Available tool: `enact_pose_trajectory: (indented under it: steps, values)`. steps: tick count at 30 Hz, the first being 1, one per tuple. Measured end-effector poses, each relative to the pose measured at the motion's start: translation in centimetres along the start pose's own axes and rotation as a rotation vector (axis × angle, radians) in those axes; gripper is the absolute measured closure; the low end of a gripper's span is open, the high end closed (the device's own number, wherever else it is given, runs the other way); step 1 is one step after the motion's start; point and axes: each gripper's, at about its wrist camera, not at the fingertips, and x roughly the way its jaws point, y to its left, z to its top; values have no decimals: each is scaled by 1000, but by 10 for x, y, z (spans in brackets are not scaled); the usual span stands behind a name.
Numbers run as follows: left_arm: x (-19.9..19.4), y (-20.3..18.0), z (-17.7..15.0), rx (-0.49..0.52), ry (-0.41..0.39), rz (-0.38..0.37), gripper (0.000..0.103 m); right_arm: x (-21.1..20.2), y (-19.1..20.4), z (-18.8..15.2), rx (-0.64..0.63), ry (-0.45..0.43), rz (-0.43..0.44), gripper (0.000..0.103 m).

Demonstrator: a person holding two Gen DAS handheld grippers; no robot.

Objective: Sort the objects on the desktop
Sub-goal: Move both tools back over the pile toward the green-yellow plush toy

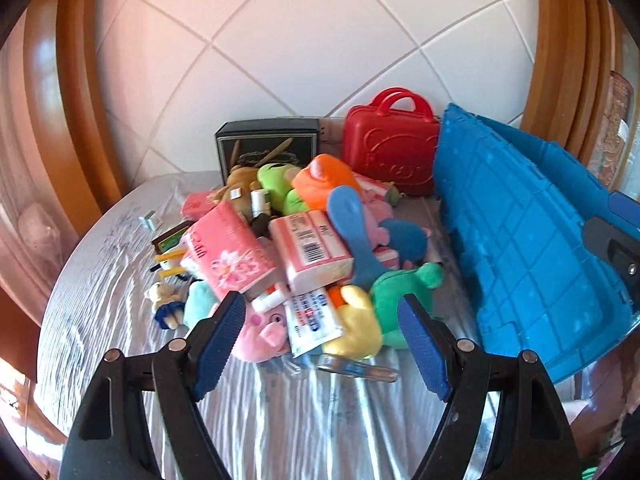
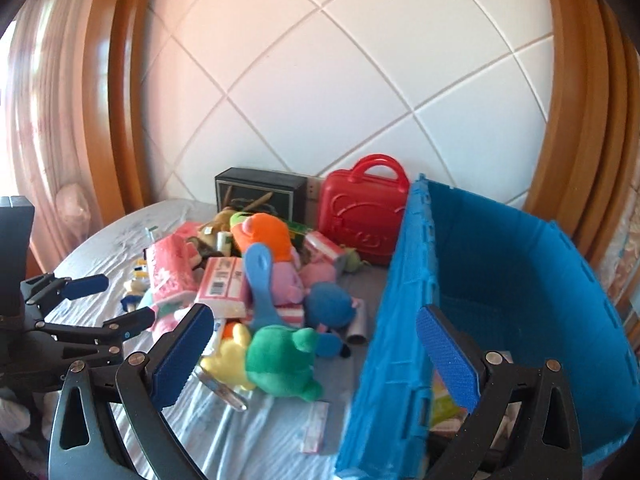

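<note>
My left gripper hangs released just before the toy pile on the bench; my right gripper, also released, straddles the blue bin's near wall.

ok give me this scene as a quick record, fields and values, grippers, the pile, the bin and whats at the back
left gripper: open, empty, hovering over the near edge of the pile
right gripper: open, empty, straddling the blue bin's near wall
pile: soft toys, pink tissue packs, blue spoon, tubes, heaped mid-table
nearest toys: green plush, yellow plush, pink plush
blue bin: right of the pile, mostly empty, something light at its bottom
back row: black box, red case, against the tiled wall
surface: pale cloth
</note>
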Motion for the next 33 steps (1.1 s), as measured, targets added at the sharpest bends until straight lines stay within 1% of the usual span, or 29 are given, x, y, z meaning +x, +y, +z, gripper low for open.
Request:
enact_pose_trajectory:
  steps: [3, 5, 8, 13, 17, 22, 27, 33]
  values:
    - [14, 40, -8, -31, 36, 51, 25, 16, 26, 3, -15, 20, 31, 0]
    - [25, 60, -14, -41, 64, 75, 25, 30, 41, 2, -20, 48, 48, 0]
    - [42, 88, -23, -62, 112, 86, 25, 53, 59, -4, -21, 104, 65, 0]
    - [65, 120, -36, -82, 175, 97, 25, 92, 72, -21, 2, 210, 61, 0]
    - [82, 134, -44, -86, 216, 92, 25, 115, 72, -36, 37, 279, 47, 0]
    - [98, 142, -50, -86, 257, 72, 25, 133, 68, -54, 66, 353, 18, 0]
    - [107, 148, -50, -90, 272, 53, 25, 141, 66, -58, 83, 379, 0, 0]
    - [121, 157, -47, -106, 281, 43, 25, 150, 73, -57, 75, 393, -1, 0]
